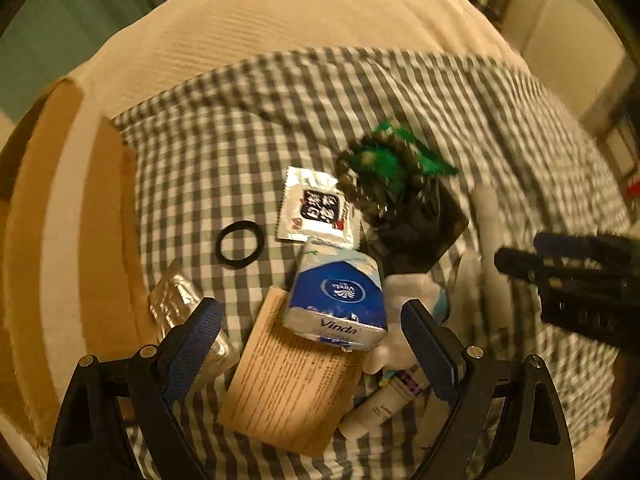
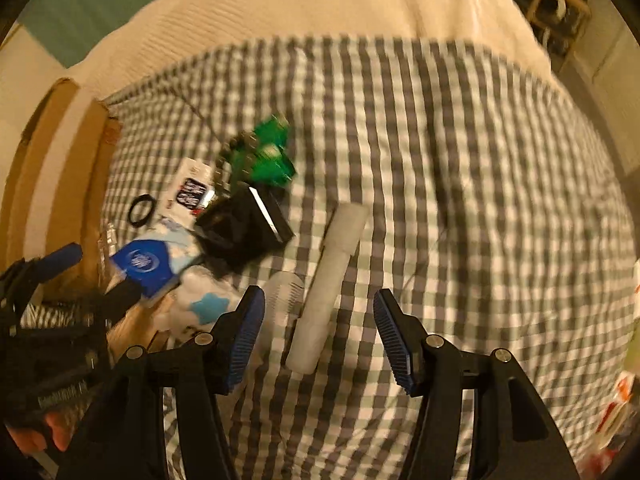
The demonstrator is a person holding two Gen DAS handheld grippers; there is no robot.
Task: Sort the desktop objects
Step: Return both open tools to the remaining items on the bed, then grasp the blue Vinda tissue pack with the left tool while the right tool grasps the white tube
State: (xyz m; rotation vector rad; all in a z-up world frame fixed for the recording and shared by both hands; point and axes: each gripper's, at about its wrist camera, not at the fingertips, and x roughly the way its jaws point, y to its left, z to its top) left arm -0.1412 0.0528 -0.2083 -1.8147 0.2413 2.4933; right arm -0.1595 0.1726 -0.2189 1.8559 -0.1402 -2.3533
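Note:
A pile of small objects lies on the checked cloth. My left gripper hangs open over a blue Vinda tissue pack that rests on a brown printed card. Beyond them are a silver sachet, a black hair tie, a bead bracelet with green tassel and a black box. My right gripper is open above a long white tube, which lies on the cloth between the fingers without touching either pad. The right gripper also shows at the right edge of the left wrist view.
An open cardboard box stands at the left of the cloth. A crinkled clear wrapper and a small cream tube lie beside the card. A white pouch with a blue star sits near the tube. A cream blanket lies beyond.

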